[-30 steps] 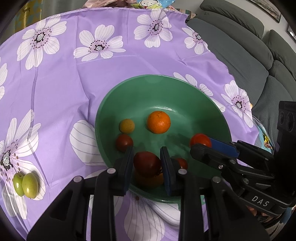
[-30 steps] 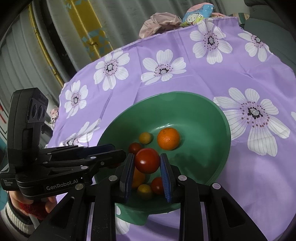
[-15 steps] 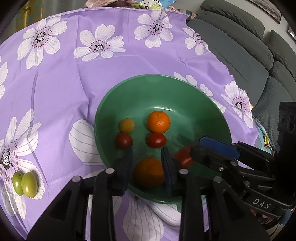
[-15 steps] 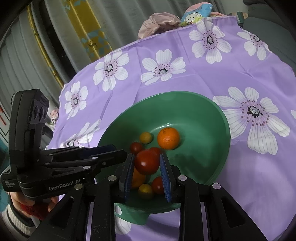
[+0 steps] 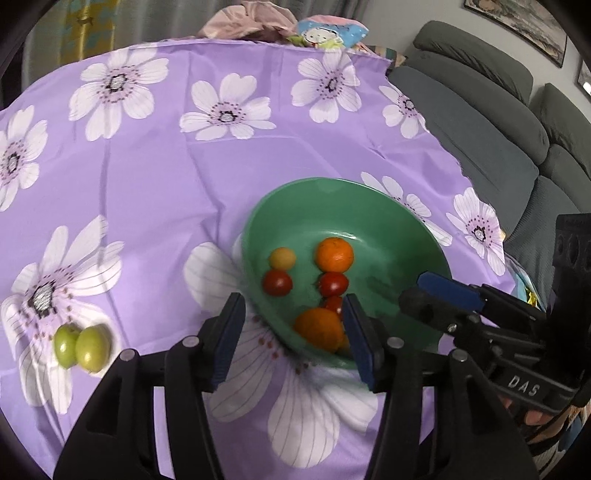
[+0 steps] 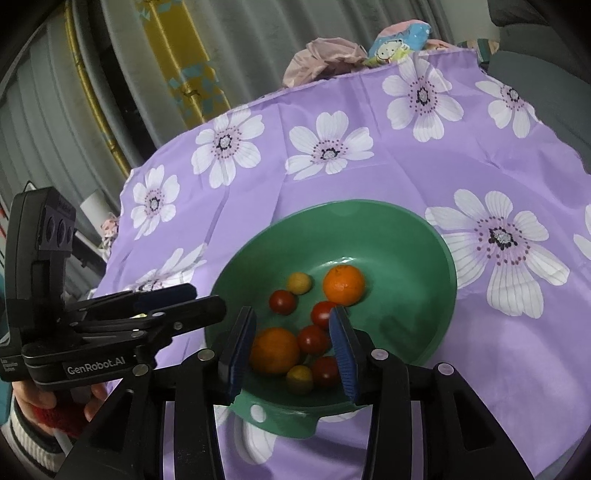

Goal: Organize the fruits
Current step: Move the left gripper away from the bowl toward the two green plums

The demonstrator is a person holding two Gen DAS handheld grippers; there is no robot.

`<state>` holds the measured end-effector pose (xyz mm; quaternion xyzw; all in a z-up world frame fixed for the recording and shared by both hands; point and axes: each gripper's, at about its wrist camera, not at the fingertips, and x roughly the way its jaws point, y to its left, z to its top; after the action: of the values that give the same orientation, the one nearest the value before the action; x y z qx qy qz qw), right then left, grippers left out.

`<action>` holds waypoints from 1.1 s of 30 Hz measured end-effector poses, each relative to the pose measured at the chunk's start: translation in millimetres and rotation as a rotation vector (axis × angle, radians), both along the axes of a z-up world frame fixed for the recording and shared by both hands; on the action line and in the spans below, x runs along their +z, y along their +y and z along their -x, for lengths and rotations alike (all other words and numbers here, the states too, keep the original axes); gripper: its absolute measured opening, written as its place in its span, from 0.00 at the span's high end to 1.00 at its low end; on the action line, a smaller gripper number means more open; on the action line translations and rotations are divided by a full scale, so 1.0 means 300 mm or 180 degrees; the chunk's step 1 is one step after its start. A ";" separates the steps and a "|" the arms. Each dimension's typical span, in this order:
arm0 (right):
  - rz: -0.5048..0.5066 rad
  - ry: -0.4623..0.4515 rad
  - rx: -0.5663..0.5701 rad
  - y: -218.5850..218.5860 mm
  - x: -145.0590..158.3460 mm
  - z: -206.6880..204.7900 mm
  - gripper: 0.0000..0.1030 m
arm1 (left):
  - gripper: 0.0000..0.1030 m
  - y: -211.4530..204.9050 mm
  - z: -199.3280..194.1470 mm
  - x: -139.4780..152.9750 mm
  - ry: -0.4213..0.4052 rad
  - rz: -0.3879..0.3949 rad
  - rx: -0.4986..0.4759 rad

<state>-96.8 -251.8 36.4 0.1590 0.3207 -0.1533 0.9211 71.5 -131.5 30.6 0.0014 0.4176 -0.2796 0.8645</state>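
A green bowl (image 5: 388, 221) (image 6: 399, 236) on the purple flowered cloth holds two oranges (image 5: 334, 254) (image 6: 274, 350), several red tomatoes (image 5: 277, 282) (image 6: 313, 339) and small yellow fruits (image 5: 282, 257) (image 6: 299, 377). Two green fruits (image 5: 82, 347) lie on the cloth at the left. My left gripper (image 5: 291, 339) is open and empty above the bowl's near left rim. My right gripper (image 6: 291, 354) is open and empty over the near fruits; it also shows in the left wrist view (image 5: 424, 295).
A grey sofa (image 5: 498, 122) stands to the right of the table. Bundled cloths and a toy (image 5: 280, 26) lie at the far edge. A curtain and yellow panel (image 6: 177, 74) are behind on the left.
Both grippers opened and dropped their red tomatoes into the bowl. Both then drew back and up from the bowl, the left one shifting leftward.
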 end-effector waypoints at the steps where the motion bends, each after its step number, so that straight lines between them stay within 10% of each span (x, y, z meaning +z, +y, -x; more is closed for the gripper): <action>1: 0.0008 -0.0002 0.0007 0.003 0.004 0.001 0.59 | 0.47 0.014 0.009 0.005 -0.0011 -0.0001 0.0022; 33: 0.0204 0.0253 0.0671 0.293 0.005 -0.102 0.59 | 0.45 0.489 0.210 -0.075 0.0273 0.0016 0.0945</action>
<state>-66.3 -163.8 38.0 0.0887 0.3668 -0.0719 0.9233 8.4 15.3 8.1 -0.0745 0.4492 -0.1496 0.8777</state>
